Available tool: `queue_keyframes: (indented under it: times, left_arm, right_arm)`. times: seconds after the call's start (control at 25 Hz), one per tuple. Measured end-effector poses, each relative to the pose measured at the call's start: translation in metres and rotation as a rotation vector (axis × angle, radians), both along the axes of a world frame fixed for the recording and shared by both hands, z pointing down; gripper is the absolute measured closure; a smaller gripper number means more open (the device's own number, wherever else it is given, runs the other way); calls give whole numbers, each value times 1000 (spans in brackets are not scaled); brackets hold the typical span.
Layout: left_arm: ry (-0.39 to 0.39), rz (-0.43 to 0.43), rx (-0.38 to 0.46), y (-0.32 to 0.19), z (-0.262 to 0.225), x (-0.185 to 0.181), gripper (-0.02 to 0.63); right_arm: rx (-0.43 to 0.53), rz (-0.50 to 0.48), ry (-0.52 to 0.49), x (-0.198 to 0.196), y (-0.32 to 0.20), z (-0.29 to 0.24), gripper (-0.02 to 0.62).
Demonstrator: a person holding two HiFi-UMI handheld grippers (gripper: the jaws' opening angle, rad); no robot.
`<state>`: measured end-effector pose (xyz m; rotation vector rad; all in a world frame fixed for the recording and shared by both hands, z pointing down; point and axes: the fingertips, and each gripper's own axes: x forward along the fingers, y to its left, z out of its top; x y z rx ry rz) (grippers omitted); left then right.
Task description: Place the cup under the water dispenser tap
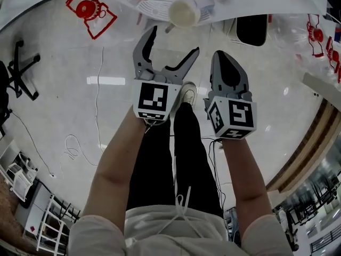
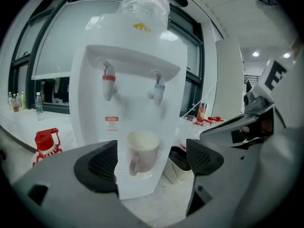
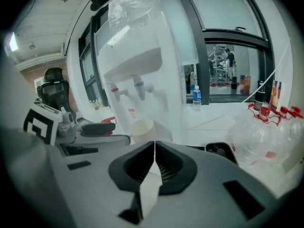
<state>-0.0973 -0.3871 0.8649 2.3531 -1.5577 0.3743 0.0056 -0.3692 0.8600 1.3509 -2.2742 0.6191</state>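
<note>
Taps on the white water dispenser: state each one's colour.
Red tap and pale blue tap; clearest in the left gripper view.

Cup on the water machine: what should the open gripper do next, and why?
Probably draw the left gripper straight back, away from the cup. Its jaws stand wide apart and touch nothing, and the cup stands upright by itself on the tray of the water dispenser. The placing looks done, and backing straight off should avoid knocking the cup.
</note>
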Motion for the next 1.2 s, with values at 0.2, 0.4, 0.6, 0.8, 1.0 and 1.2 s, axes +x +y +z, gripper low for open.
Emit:
queue_keyframes:
  times: [0.2, 0.4, 0.6, 0.8, 1.0, 1.2]
  left_arm:
    - [38, -115, 0, 30, -31, -29, 414]
    - [116, -151, 38, 29, -85, -53, 489]
    - [117, -135, 127, 36, -172, -56, 569]
    - [147, -114, 182, 49, -260, -62, 586]
    - [121, -95, 130, 71, -314, -69, 586]
    - [140, -58, 294, 70, -400, -67, 586]
  right_arm:
    - [-18, 20, -58, -17, 16, -30, 566]
    - [52, 32, -98, -33, 13, -90, 566]
    - [93, 38, -130, -38, 21, -162, 566]
    - [179, 28, -176, -44, 27, -247, 566]
    - [248, 16, -173, -43, 42, -317, 566]
    - [352, -4, -160, -36, 41, -381, 568]
